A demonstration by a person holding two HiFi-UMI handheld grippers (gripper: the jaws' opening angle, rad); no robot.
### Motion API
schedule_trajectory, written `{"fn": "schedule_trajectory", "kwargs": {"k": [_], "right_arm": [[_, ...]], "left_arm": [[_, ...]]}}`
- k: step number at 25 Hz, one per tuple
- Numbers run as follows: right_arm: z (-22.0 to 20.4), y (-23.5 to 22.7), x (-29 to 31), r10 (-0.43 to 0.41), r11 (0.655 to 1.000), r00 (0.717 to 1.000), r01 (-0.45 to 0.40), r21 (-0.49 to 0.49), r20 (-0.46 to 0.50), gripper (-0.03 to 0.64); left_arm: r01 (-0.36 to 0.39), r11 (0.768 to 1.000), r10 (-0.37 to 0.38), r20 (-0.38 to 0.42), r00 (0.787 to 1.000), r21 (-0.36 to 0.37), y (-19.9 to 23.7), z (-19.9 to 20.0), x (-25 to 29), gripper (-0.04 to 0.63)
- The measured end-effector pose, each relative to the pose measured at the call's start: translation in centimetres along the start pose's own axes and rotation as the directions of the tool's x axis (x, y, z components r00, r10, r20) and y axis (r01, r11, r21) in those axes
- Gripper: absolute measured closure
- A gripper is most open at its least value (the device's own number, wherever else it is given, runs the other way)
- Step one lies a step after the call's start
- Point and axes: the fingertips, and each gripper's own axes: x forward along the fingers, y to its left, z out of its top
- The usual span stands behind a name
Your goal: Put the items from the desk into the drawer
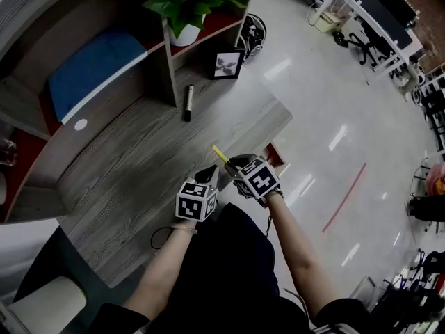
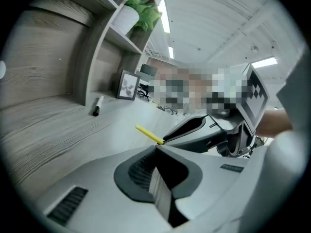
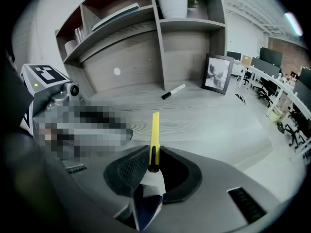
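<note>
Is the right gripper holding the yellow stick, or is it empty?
Holding it: the right gripper has its jaws shut on the yellow stick, which juts out ahead.

A thin yellow stick [image 3: 155,130] is clamped between the closed jaws of the right gripper [image 3: 153,155], its free end pointed out over the grey tabletop [image 3: 209,125]. Farther off, a marker [image 3: 173,91] is laid flat. To its right a picture frame [image 3: 217,74] is propped upright.

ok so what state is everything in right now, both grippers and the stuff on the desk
right gripper: shut on the yellow stick
yellow stick: clamped at one end, the rest poking out past the jaws
left gripper: shut, nothing in it
marker: lying flat on the desk
picture frame: standing on the desk
potted plant: upright on a shelf
</note>
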Motion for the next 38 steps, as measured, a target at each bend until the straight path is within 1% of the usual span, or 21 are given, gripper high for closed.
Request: {"fn": "schedule_trajectory", "kwargs": {"k": [5,10,16,21,29,38], "right_arm": [[-1.8,-1.8,-1.4,-0.036,0.998,0.999,0.036,0.05,0.01,0.561],[-3.4,-3.1,-3.1,-0.063,0.991,0.998,0.06,0.121,0.019,0.561],[-6.2,-5.4,-4.8,-0.113,0.977,0.993,0.108,0.187,0.021,0.561],[-8.4,-6.8,-6.4,-0.136,0.963,0.99,0.128,0.238,0.018,0.561],[-11.4,-8.6,-7.8,-0.162,0.945,0.987,0.15,0.29,0.021,0.561],[-13.9,-10.3,-7.4,-0.168,0.926,0.986,0.157,0.342,0.001,0.561]], "left_arm": [[0.043,0.999,-0.043,-0.027,0.999,0.023,-2.6,-0.1,1.7,0.584],[0.076,0.996,-0.074,-0.057,0.996,0.037,-4.8,-0.6,3.2,0.584],[0.116,0.991,-0.11,-0.097,0.989,0.059,-7.8,-1.3,5.2,0.584],[0.146,0.986,-0.135,-0.126,0.983,0.081,-10.2,-1.9,6.7,0.584],[0.17,0.978,-0.151,-0.157,0.976,0.119,-12.8,-2.4,8.4,0.584],[0.169,0.979,-0.145,-0.193,0.97,0.116,-13.8,-3.6,10.7,0.584]]}}
